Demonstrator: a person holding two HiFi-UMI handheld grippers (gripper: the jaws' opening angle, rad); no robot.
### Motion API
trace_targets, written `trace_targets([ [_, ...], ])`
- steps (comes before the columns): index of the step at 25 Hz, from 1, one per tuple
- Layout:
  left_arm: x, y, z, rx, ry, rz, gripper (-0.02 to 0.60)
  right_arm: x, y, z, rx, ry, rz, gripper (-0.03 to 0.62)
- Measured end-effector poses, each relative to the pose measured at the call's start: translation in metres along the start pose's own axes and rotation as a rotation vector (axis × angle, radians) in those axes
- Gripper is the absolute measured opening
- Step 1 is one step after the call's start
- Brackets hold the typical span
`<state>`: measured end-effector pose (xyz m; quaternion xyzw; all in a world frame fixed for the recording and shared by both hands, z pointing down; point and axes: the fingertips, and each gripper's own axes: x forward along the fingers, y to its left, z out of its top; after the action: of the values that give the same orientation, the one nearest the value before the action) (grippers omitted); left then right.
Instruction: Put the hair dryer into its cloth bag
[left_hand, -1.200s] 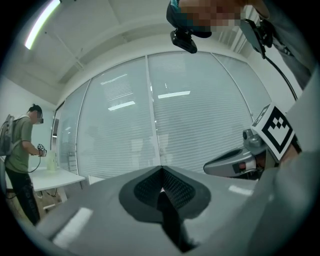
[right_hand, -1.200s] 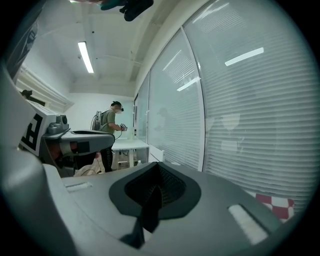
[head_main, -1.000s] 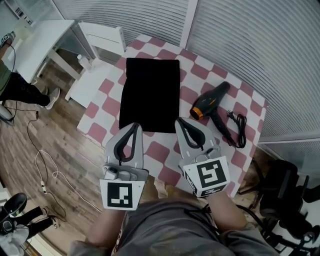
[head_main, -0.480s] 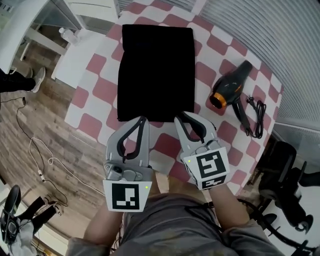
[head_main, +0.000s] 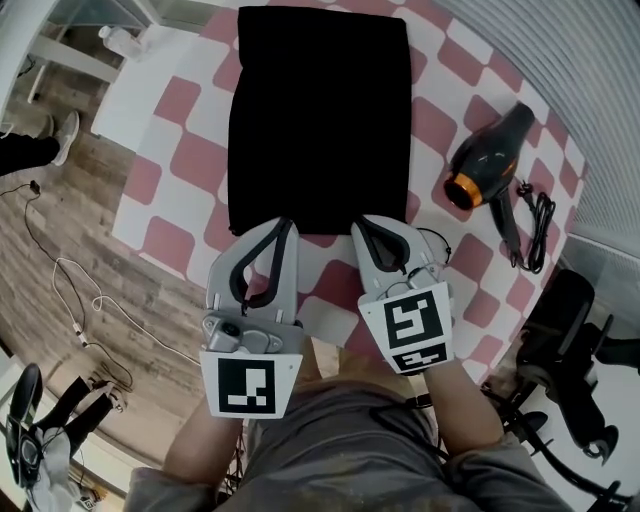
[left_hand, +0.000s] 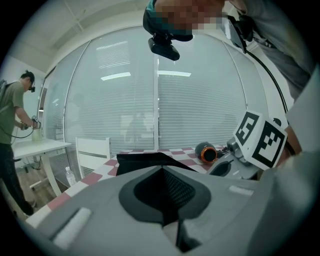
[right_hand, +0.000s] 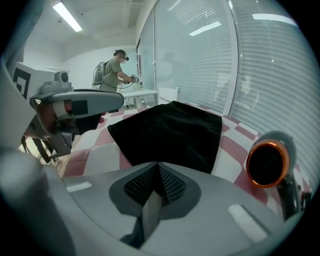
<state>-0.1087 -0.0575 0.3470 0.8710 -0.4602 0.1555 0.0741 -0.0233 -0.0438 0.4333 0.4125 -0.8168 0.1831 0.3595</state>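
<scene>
One bag: black cloth, flat rectangle, on checked table.
One dryer: black, orange-ringed nozzle, right of bag.
Two grippers: left gripper, right gripper, both closed, empty, at bag's edge.

Open pink-and-white checked tabletop left of the flat black cloth bag, bare strip between bag and black hair dryer with orange nozzle ring; dryer's coiled black cord crowds the right edge, dark bulky gear just off that corner.
</scene>
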Motion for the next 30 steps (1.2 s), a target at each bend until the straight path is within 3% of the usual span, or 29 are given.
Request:
trace_targets([
  [5,0.001,0.005,0.004,-0.013,-0.010,0.013,0.000,-0.003,-0.001,0.005,0.036,-0.021,0.024,0.026],
  [12,-0.003,0.005,0.019,0.021,-0.025,0.009,0.000,-0.031,-0.011,0.049,0.064,-0.130,0.033,0.026],
  [14,-0.003,0.000,0.025,0.051,-0.030,-0.012,0.000,-0.041,-0.017,0.062,0.072,-0.166,0.032,0.026],
  [17,-0.004,-0.007,0.035,0.120,-0.029,-0.046,0.074,-0.053,-0.023,0.084,0.072,-0.210,0.034,0.026],
  [21,0.001,-0.013,0.046,0.191,-0.018,-0.057,0.128,-0.066,-0.027,0.109,0.081,-0.248,0.031,0.026],
  [30,0.029,-0.023,0.035,0.318,0.029,-0.075,0.141,-0.070,-0.030,0.125,0.076,-0.275,0.026,0.026],
])
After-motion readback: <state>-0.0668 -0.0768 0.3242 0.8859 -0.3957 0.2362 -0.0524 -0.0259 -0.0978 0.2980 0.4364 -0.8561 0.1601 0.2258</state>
